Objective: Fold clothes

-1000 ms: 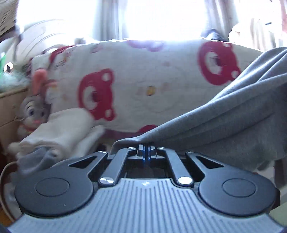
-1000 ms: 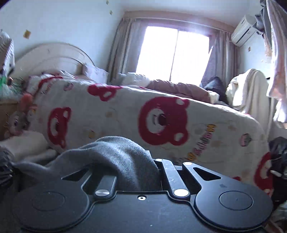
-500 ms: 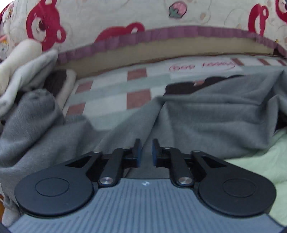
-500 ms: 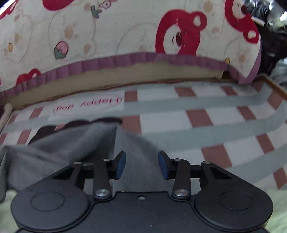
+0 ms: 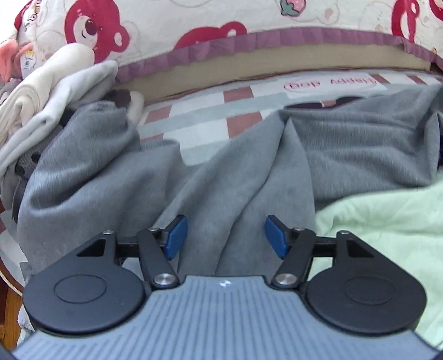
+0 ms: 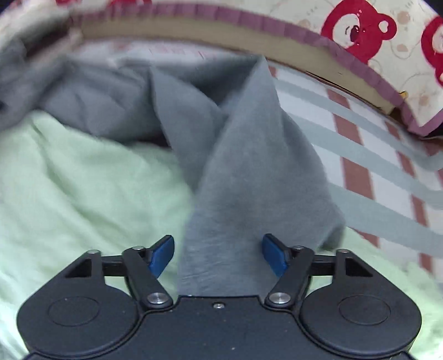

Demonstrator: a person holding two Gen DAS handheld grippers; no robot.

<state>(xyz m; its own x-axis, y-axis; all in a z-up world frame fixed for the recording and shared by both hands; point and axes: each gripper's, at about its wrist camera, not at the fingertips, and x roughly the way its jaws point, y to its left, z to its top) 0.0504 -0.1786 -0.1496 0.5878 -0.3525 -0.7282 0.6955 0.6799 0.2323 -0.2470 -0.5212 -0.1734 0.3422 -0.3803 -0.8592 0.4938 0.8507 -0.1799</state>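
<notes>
A grey fleece garment [image 5: 235, 177] lies spread and rumpled across a pale green blanket [image 5: 387, 221] and a checked mat [image 5: 193, 130], with a bear-print quilt [image 5: 193, 25] hanging at 12 o'clock in the left wrist view and a heap of pale clothes [image 5: 55, 91] at 10 o'clock.

The left tool [image 5: 224, 235] hovers low over the garment with its jaws opening; a ridge of grey cloth runs between the blue pads [image 5: 175, 235] but neither pad presses on it, so the cloth is released. In the right wrist view the right tool [image 6: 217, 256] sits over a peaked fold of the same garment [image 6: 243, 171], which rises toward 12 o'clock. Its jaws are closing, with cloth between them, yet both pads stand clear of the fabric, so nothing is gripped there either.

The step in hand appears to be laying the garment down flat to begin folding; no fold looks finished, as the cloth bunches at 9 o'clock and creases through the middle.

The next move likely calls for each tool to find a clean edge or corner, pinch 1 layer only, and draw the fabric taut and flat. The soft blanket beneath could be caught up with the cloth if the pads bite too deep.
</notes>
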